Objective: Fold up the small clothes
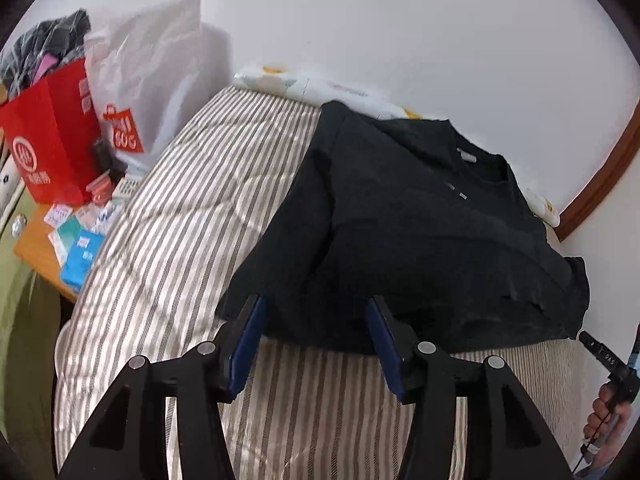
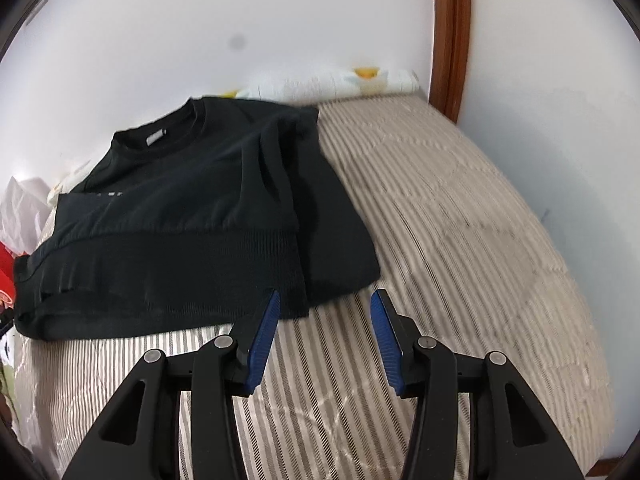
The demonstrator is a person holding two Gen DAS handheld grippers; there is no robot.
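Left wrist: both tools (image 1: 316, 308) (image 2: 325, 302) apart, empty; red bag (image 1: 52, 140), perhaps packets, beside bed (image 1: 180, 200).

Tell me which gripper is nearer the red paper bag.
Left. The left gripper hovers at the black sweater's hem on the red paper bag's side; the right gripper is at the opposite corner.

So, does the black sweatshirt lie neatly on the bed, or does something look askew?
Slightly askew: the black sweatshirt has both sleeves folded in, but its right sleeve sticks out past the ribbed hem.
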